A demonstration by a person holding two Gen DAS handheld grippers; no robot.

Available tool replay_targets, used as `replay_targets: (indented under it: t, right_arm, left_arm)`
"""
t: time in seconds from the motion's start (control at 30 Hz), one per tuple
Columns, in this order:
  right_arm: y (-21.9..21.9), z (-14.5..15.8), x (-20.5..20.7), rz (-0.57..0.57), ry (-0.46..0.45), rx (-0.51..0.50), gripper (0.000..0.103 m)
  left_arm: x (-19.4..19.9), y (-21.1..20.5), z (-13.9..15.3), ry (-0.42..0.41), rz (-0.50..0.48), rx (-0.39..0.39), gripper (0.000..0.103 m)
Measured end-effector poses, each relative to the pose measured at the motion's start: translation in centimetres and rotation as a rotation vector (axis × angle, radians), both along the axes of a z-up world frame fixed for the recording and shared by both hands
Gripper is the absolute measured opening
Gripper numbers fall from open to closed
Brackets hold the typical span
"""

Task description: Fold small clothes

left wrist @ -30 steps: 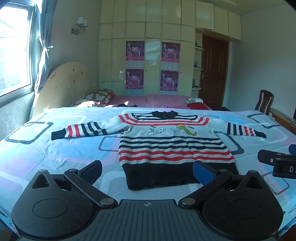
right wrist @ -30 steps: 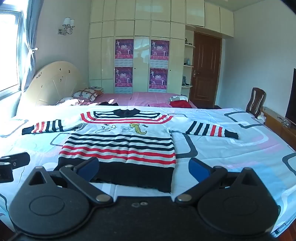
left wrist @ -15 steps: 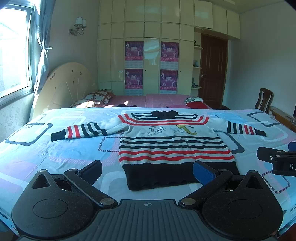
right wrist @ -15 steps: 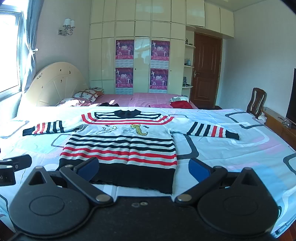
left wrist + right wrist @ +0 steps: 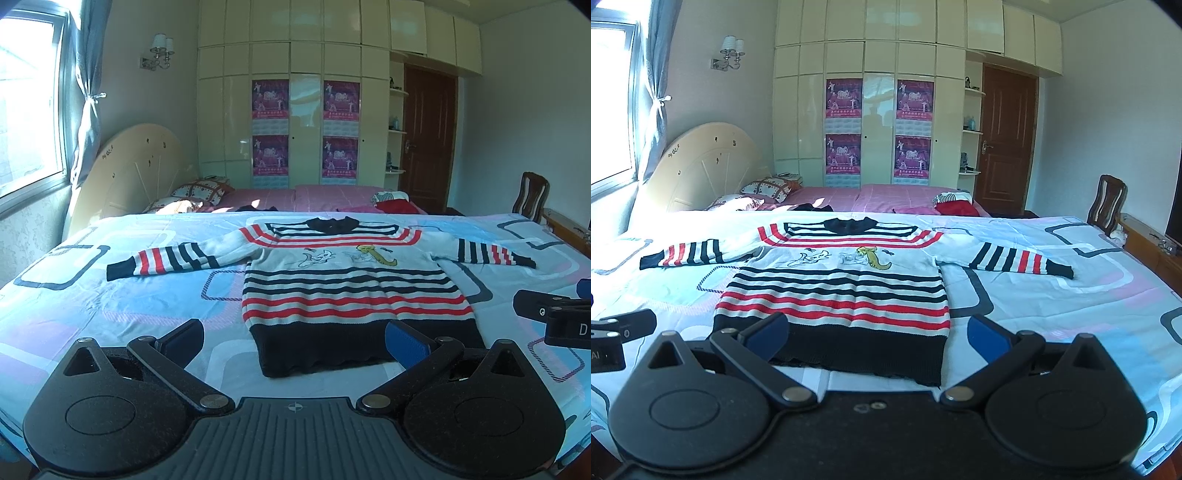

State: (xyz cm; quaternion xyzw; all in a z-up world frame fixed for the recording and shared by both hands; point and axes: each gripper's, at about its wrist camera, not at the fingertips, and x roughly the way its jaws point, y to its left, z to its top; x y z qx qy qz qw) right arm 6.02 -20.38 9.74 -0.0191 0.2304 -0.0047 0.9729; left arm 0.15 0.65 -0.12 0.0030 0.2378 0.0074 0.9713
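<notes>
A small striped sweater (image 5: 347, 291) (image 5: 842, 291) in white, red and black lies flat on the blue patterned bedsheet (image 5: 110, 302), sleeves spread to both sides and black hem nearest me. My left gripper (image 5: 293, 341) hovers open just short of the hem's left part, nothing between its fingers. My right gripper (image 5: 877, 334) is open too, over the hem's right part, and its tip shows at the right edge of the left wrist view (image 5: 554, 317). The left gripper's tip (image 5: 617, 332) appears at the left edge of the right wrist view.
Beyond the sheet lies a pink bed (image 5: 303, 194) with pillows (image 5: 199, 190) and a red-and-striped clothes pile (image 5: 393, 201). A wooden chair (image 5: 532, 195) and low cabinet (image 5: 1156, 243) stand right. Wardrobe, door and window line the walls.
Both grippers have risen very slightly, so the sweater sits a touch lower in view. Nothing was grasped or moved on the bed.
</notes>
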Motion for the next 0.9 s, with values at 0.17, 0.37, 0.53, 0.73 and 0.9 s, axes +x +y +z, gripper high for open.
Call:
replay_targets:
  t: [0.17, 0.37, 0.53, 0.73, 0.9]
  right_arm:
    - [0.07, -0.02, 0.04, -0.001, 0.000, 0.000, 0.103]
    - [0.02, 0.02, 0.04, 0.002, -0.002, -0.001, 0.103]
    - [-0.21, -0.11, 0.02, 0.004, -0.004, 0.000, 0.103]
    - [-0.14, -0.06, 0.06, 0.003, -0.003, 0.000, 0.103]
    - [-0.11, -0.05, 0.18, 0.003, -0.003, 0.000, 0.103]
  left_arm:
    - [-0.02, -0.10, -0.06, 0.002, -0.001, 0.004, 0.103]
    - [-0.03, -0.14, -0.08, 0.000, 0.001, 0.003, 0.103]
    - [-0.08, -0.21, -0.14, 0.002, 0.004, 0.002, 0.103]
    - [-0.11, -0.32, -0.14, 0.005, 0.008, 0.003, 0.103]
    - [-0.10, -0.26, -0.12, 0.006, 0.006, 0.003, 0.103]
